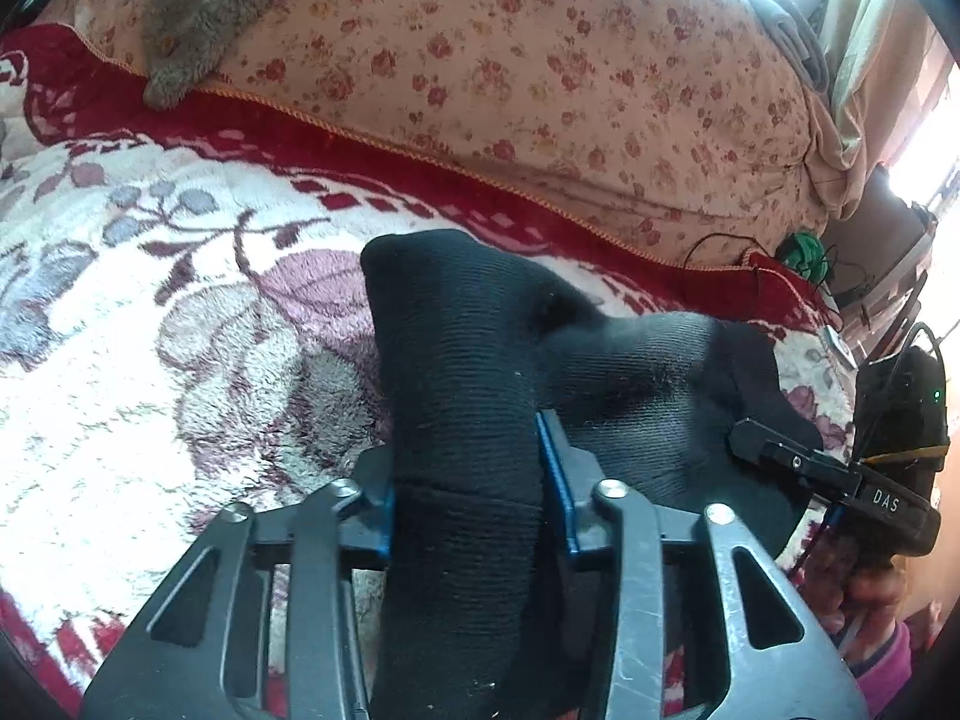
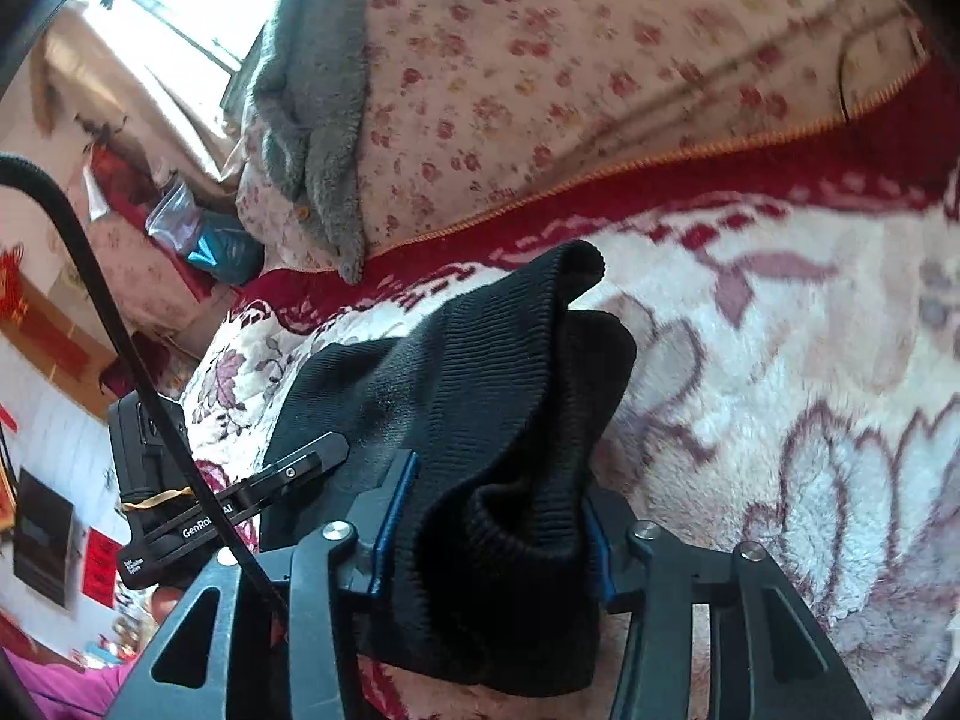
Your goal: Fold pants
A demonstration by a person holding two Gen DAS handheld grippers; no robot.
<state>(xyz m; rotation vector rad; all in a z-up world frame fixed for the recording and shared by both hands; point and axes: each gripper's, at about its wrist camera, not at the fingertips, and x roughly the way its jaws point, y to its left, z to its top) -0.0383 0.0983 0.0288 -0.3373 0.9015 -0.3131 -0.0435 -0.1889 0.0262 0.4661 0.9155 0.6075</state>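
Both jaws are clenched on the black knit pants (image 1: 462,420): the left gripper (image 1: 468,480) and right gripper (image 2: 486,516) each pinch a bunched end. The cloth spans sideways between them above the floral blanket (image 1: 150,300), both equally near.

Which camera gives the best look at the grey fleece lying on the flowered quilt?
The right wrist view: the grey fleece hangs down the flowered quilt there, a long stretch of it visible. The left wrist view catches only its end at the top edge.
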